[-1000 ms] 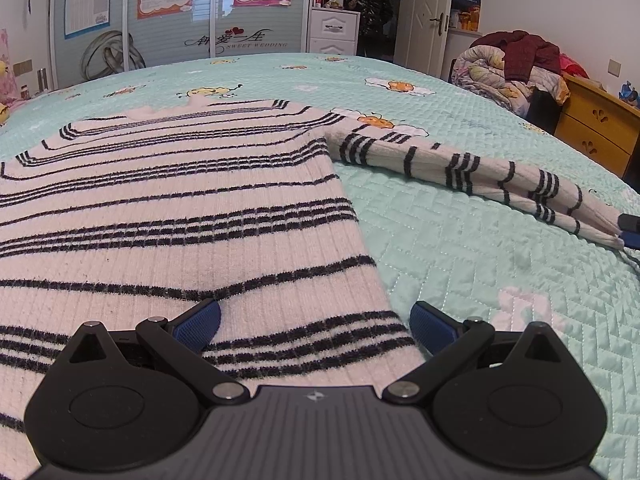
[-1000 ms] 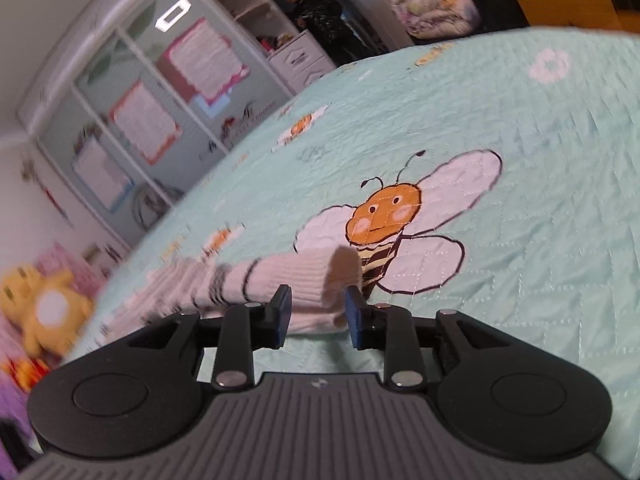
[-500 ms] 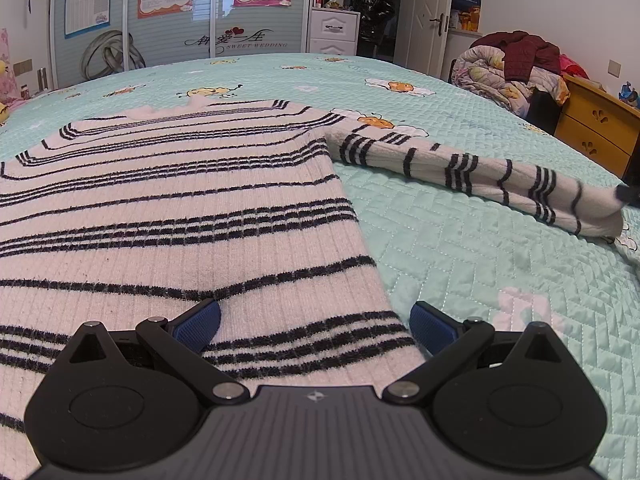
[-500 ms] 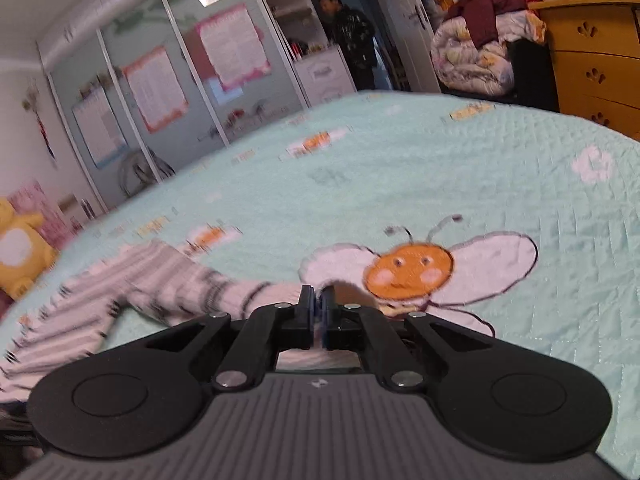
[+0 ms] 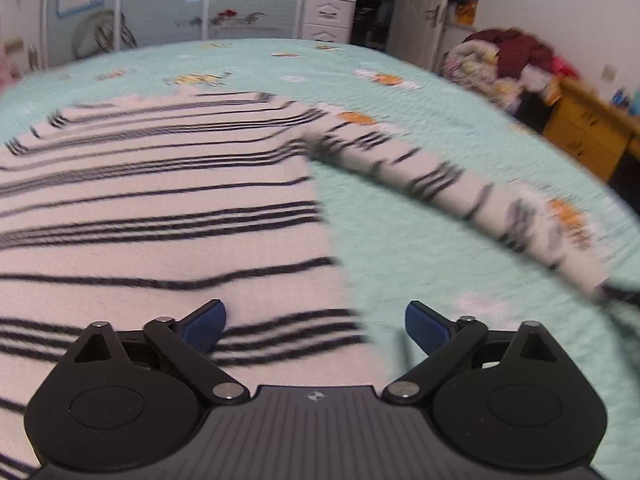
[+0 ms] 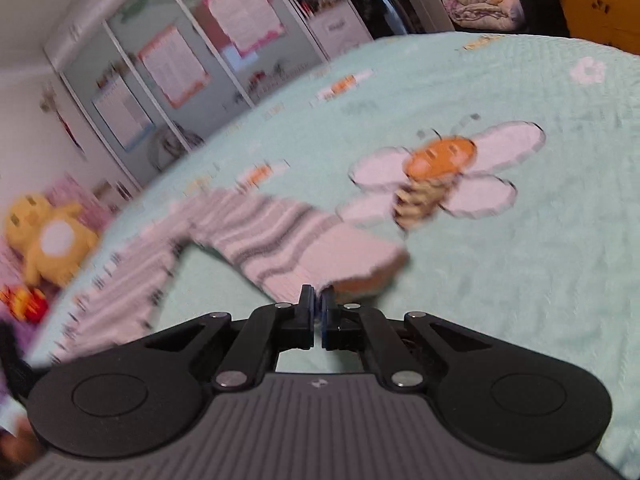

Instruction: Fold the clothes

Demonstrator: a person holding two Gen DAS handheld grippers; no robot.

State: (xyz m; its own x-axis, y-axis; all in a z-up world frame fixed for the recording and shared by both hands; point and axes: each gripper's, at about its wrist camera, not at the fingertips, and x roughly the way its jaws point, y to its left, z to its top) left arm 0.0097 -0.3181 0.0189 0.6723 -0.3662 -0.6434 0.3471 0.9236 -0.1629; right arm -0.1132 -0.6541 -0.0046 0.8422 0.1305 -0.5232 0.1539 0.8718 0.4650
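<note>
Pinching the striped sweater [image 5: 160,208] cuff [image 6: 360,264], right gripper [image 6: 317,300] clenched.
Soft, limp knit; left gripper [image 5: 316,320] gapes at lower centre.

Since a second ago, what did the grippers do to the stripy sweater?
The right gripper closed its jaws on the sleeve cuff and lifted it off the bedspread, swinging the sleeve toward the sweater. The left gripper stayed open above the sweater's hem, and the sweater's body stayed flat.
</note>
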